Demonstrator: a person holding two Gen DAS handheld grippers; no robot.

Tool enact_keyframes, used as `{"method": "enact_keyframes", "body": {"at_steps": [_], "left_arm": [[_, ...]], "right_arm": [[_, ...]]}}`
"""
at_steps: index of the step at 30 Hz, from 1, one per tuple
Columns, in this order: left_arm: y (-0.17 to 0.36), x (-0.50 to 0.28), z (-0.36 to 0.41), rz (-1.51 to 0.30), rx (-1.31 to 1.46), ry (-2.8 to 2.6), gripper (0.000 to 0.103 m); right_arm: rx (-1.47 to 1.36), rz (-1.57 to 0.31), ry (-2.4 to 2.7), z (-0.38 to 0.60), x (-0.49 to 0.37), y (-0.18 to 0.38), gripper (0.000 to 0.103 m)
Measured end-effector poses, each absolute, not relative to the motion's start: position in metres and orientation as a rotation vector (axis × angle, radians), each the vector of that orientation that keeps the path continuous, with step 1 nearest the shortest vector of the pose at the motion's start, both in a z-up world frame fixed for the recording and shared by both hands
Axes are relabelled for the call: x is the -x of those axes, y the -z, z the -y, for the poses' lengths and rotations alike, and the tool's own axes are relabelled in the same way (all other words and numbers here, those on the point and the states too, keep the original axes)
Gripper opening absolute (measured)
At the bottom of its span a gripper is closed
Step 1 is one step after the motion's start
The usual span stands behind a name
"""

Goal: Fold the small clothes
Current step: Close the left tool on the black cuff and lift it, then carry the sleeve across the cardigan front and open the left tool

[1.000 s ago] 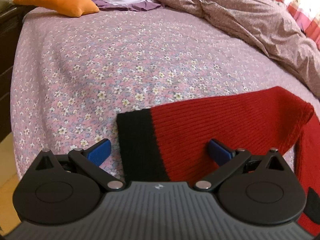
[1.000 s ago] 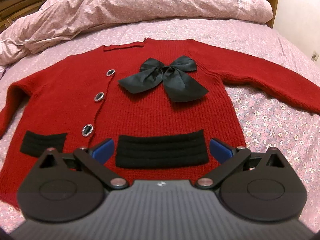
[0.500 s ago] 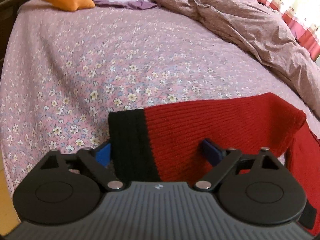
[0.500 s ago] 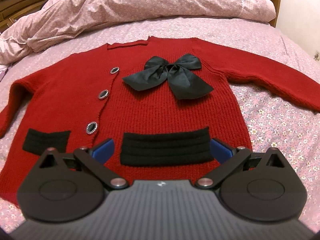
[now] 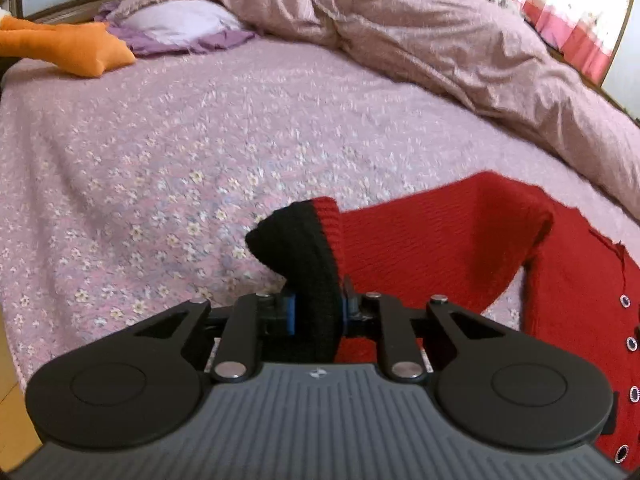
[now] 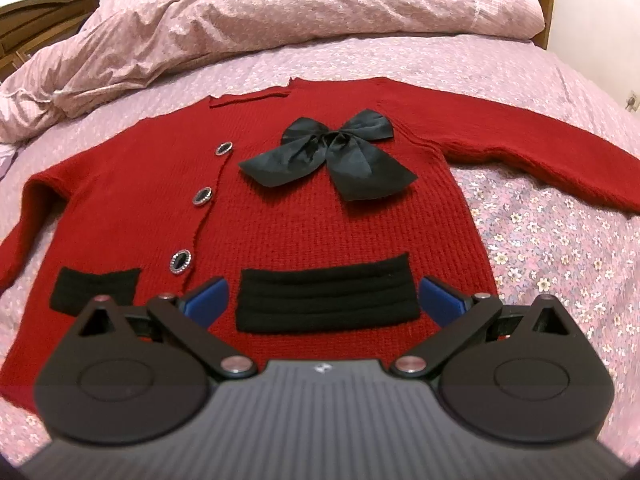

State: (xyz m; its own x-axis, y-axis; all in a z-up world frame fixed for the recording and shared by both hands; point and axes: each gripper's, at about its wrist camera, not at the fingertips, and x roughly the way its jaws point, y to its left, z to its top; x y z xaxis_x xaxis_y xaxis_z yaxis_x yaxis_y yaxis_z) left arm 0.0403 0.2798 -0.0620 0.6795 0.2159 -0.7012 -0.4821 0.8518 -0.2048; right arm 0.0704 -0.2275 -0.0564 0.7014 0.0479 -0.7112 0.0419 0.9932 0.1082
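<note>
Jaws of the left gripper (image 5: 318,314) have just been closing and now pinch the black cuff (image 5: 298,256) of a red knitted cardigan (image 6: 280,216), the blue pads pressed against the bunched cuff from both sides. The cuff stands lifted off the bed (image 5: 200,140), and the red sleeve (image 5: 440,248) runs from it to the right toward the cardigan's body.

The right gripper (image 6: 322,300) hangs above the cardigan's lower hem with its jaws spread wide and nothing between them; its blue pads sit on either side of a black pocket band (image 6: 328,300).

The cardigan lies flat, front up, in the middle of the flowered bedspread, its hem toward the near edge. A black bow (image 6: 332,156) lies on its chest, dark buttons (image 6: 202,196) run down its front, and a second black pocket band (image 6: 94,290) lies to the left. The other sleeve (image 6: 540,152) stretches toward the bed's right edge.

A crumpled pink duvet (image 6: 280,12) is heaped along the far edge. An orange cushion (image 5: 68,48) and a lilac pillow (image 5: 180,24) lie at a far corner.
</note>
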Motion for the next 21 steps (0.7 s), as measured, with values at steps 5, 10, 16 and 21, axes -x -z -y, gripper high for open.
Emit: {"method": "enact_keyframes", "body": {"at_steps": [5,10,16,21], "left_arm": [[0.041,-0.043,-0.275,-0.661,0.397,-0.370,0.021],[-0.010,-0.047,-0.256,-0.547,0.379,-0.262,0.020],[-0.071,-0.066,-0.209,-0.445,0.323,-0.115,0.020],[-0.108,-0.093,-0.154,-0.400,0.316,0.024,0.020]], "right_arm": [[-0.138,-0.781,-0.011,0.231,-0.066,0.054,0.103],[-0.163,-0.768,-0.006,0.237,-0.064,0.054,0.103],[-0.193,-0.764,-0.012,0.244,-0.059,0.055,0.103],[-0.220,-0.751,0.003,0.253,-0.056,0.053,0.103]]}}
